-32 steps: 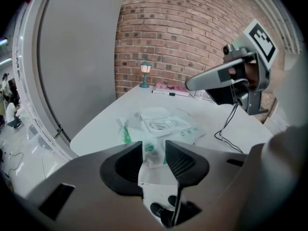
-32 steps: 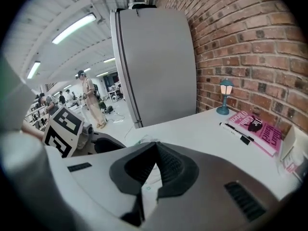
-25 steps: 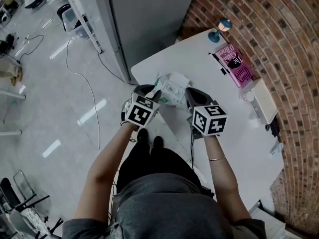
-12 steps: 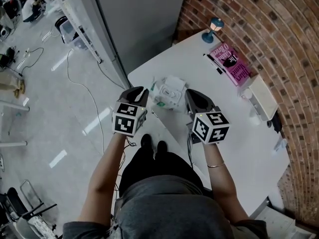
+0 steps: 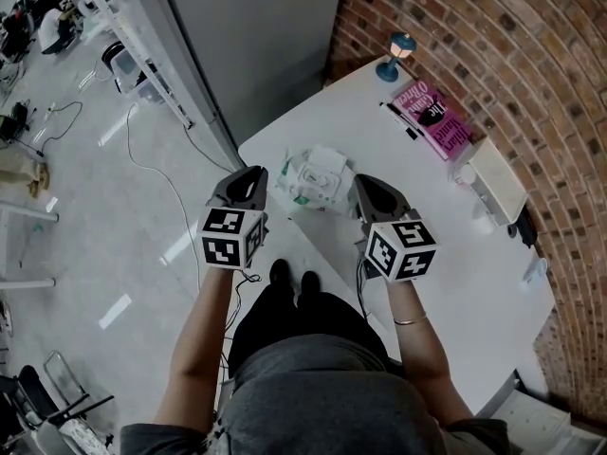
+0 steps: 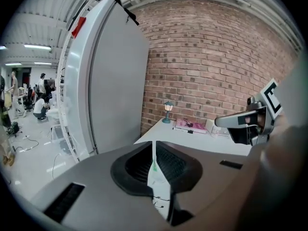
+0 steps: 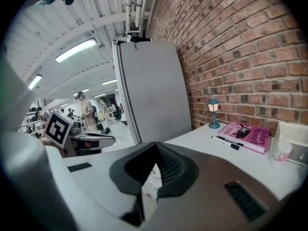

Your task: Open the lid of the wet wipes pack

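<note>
The wet wipes pack (image 5: 311, 178), white with green print, hangs between my two grippers above the near corner of the white table (image 5: 446, 254). My left gripper (image 5: 254, 184) is at the pack's left end. Its jaws have just been closing, and in the left gripper view (image 6: 155, 150) they pinch a thin white and green edge of the wrapper (image 6: 158, 186). My right gripper (image 5: 364, 191) is shut on the right end, where a strip of wrapper (image 7: 150, 189) shows between its jaws (image 7: 155, 153). I cannot tell how the lid stands.
A pink book (image 5: 438, 121), a black pen (image 5: 406, 121) and a small blue lamp (image 5: 394, 55) lie at the table's far side by the brick wall. A white box (image 5: 498, 183) sits further right. A tall white cabinet (image 5: 256, 45) stands beyond the table's left corner.
The left gripper has drawn back from the top of the pack to its left end and closed there. Both grippers and the pack have risen slightly.
</note>
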Available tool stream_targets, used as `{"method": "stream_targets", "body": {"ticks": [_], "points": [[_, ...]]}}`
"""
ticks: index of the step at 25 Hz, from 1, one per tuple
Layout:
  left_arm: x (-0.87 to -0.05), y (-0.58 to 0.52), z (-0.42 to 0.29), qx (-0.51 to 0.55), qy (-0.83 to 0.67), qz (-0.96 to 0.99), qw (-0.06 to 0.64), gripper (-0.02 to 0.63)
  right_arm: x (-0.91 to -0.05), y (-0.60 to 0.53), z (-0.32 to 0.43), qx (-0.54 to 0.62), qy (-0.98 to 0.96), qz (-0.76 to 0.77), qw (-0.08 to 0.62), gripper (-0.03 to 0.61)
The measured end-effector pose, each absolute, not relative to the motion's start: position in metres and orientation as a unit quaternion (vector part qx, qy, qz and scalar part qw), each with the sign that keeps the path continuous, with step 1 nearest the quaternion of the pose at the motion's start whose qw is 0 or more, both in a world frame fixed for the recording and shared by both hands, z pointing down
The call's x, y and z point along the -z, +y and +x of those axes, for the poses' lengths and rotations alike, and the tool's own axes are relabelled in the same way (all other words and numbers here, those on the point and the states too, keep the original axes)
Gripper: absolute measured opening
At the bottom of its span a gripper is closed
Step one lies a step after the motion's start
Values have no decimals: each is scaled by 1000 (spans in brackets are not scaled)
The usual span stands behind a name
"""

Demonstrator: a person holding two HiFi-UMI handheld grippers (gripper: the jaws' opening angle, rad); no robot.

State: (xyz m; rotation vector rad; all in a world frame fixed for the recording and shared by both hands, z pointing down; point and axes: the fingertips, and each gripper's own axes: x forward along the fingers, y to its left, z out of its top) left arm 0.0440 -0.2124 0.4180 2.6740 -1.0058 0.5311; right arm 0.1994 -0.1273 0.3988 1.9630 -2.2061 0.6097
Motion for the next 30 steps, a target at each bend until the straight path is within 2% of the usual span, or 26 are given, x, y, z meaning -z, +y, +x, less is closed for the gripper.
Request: {"method": "stream_targets", "body": {"ticks": [30], "points": [[-400,-203,27,-141,-371,909,128,34,-393,-111,199,-172,-723,664,79,2]]}}
